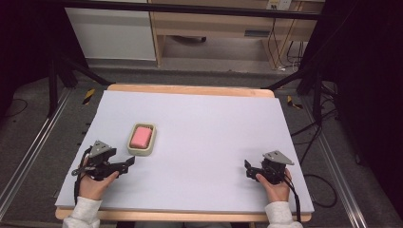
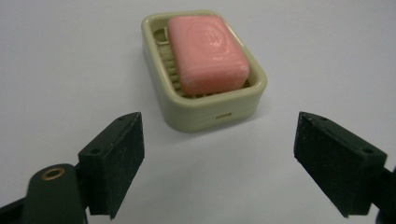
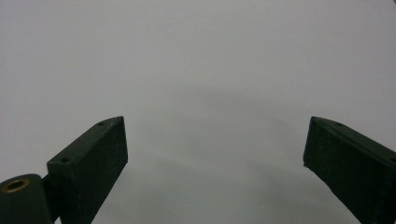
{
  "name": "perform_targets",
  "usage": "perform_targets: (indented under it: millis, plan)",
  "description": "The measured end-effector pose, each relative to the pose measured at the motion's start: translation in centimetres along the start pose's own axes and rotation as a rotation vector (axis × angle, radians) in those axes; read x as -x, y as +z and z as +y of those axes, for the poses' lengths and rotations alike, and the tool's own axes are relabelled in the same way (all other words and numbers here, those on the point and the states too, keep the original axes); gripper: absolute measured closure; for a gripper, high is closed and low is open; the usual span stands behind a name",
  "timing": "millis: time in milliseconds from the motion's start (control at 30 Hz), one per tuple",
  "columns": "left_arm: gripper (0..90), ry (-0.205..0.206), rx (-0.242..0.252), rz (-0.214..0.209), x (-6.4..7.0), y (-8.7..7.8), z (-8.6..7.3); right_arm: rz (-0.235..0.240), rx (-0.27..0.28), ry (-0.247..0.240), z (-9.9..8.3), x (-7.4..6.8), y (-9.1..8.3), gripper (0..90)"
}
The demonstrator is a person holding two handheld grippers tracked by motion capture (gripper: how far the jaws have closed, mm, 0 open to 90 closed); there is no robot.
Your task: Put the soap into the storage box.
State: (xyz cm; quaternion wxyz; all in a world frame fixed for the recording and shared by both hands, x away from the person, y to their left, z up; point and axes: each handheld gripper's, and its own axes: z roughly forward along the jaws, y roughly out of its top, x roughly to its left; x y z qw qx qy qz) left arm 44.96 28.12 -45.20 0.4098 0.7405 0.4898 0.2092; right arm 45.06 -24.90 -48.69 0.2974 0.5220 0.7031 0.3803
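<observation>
A pale lavender-grey sheet covering a wooden table is seen from the high view, with light wood showing along its far and near edges. On the left half of the sheet a cream-coloured rectangular plastic soap dish is set, and a pink rectangular bar of soap is laid inside it. In the left gripper view the soap is seen resting on the ribbed floor of the dish, tilted slightly toward one side, with a faint stamped mark on its top that is too blurred to be read.

The left gripper is held low over the near left part of the sheet by the person's left hand, its jaws pointed toward the dish and just short of it. In its own view the left gripper is shown with jaws spread wide and nothing between them, the dish lying ahead and apart from both pads.

The right gripper is held by the right hand near the right edge, well apart from the dish. In its own view the right gripper is shown spread wide over bare sheet, gripping nothing.
</observation>
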Motion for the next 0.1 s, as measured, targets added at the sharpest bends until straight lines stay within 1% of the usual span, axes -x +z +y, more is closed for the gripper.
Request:
perform_targets:
  millis: [100]
  plan:
    - [15.1, 0.010, -0.015, 0.013, -0.41, -0.08, -0.66, -0.003, 0.006, 0.000, -0.03, -0.08, -0.09, 7.3]
